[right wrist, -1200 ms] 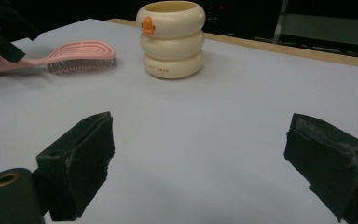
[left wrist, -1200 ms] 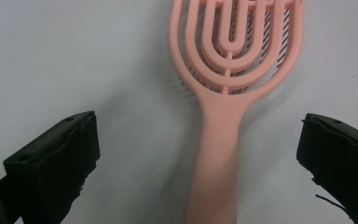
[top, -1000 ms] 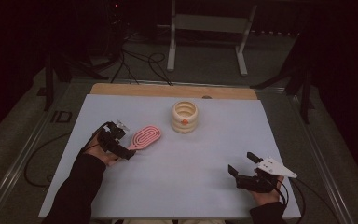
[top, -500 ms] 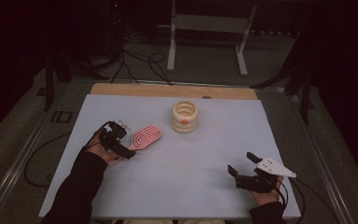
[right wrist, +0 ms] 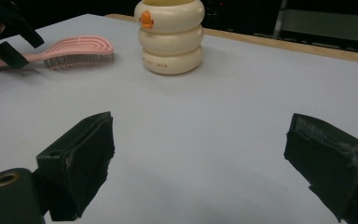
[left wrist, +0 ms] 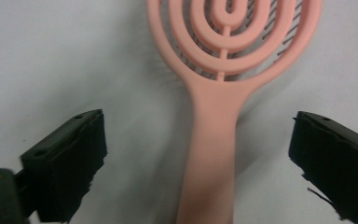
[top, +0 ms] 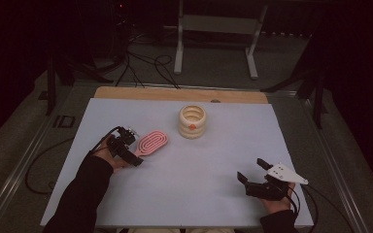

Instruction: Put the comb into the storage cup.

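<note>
A pink hairbrush point(top: 153, 142) lies flat on the white table top, its oval head toward the cream ribbed cup point(top: 192, 121). My left gripper point(top: 135, 159) sits over the brush's handle point(left wrist: 212, 154), which runs up between the two black jaws with a clear gap on each side. The jaws have just been closing a little but the pads do not touch the handle. Near the front right of the table my right gripper point(top: 251, 171) rests open with nothing between its jaws; from there the brush point(right wrist: 74, 52) and the cup point(right wrist: 170, 35) appear farther off.
The white sheet point(top: 223, 160) covers most of the table, with a wooden strip point(top: 179, 94) along the far edge. A metal stand point(top: 216, 24) and loose cables point(top: 145, 63) are on the floor beyond the table.
My left gripper has edged slightly toward the brush handle. The right gripper, the brush and the cup have kept their places.
</note>
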Action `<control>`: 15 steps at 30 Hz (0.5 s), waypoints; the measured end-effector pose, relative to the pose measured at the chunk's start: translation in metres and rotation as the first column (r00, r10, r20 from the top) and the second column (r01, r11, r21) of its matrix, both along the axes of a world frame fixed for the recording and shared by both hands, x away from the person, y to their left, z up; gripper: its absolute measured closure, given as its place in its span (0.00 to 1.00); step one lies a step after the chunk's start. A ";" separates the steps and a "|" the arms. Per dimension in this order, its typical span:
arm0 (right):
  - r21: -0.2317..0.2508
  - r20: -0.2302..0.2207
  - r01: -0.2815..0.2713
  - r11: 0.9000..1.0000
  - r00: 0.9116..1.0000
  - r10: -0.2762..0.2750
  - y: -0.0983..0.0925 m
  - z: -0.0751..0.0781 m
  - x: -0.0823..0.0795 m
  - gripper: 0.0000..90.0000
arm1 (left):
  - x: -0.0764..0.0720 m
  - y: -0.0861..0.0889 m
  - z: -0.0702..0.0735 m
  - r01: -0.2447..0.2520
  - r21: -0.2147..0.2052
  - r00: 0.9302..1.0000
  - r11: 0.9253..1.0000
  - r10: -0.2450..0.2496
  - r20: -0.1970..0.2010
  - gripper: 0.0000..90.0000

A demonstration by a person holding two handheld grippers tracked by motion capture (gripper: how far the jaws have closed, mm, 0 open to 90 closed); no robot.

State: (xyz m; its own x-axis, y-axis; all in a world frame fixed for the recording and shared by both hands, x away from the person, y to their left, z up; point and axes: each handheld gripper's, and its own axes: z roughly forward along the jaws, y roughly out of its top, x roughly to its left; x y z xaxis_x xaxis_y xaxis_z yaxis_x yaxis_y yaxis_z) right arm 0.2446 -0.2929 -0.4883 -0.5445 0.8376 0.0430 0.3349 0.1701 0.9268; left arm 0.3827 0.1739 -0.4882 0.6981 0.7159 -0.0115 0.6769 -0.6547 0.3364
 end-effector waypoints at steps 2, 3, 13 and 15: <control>-0.002 0.000 0.001 1.000 1.000 -0.001 0.000 0.000 0.000 0.09 | 0.001 -0.001 0.000 0.005 0.007 1.000 1.000 -0.005 -0.003 0.08; -0.002 -0.001 0.001 1.000 1.000 -0.001 0.000 0.000 0.000 0.09 | 0.001 -0.001 0.000 0.005 0.010 1.000 1.000 -0.005 -0.004 0.09; -0.004 -0.005 0.006 1.000 1.000 -0.006 -0.001 0.000 0.000 0.09 | 0.005 -0.006 0.002 -0.015 0.038 1.000 0.999 0.016 -0.020 0.18; -0.004 -0.005 0.005 1.000 1.000 -0.005 -0.001 0.000 0.000 0.09 | 0.006 -0.007 0.001 -0.009 0.044 1.000 0.999 0.010 -0.025 0.19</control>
State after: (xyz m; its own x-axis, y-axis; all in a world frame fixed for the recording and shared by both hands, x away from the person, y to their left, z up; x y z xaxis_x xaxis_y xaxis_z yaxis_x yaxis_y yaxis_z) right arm 0.2448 -0.2935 -0.4885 -0.5398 0.8407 0.0425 0.3401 0.1716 0.9246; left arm 0.3884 0.1667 -0.4870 0.6911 0.7228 0.0028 0.6912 -0.6620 0.2899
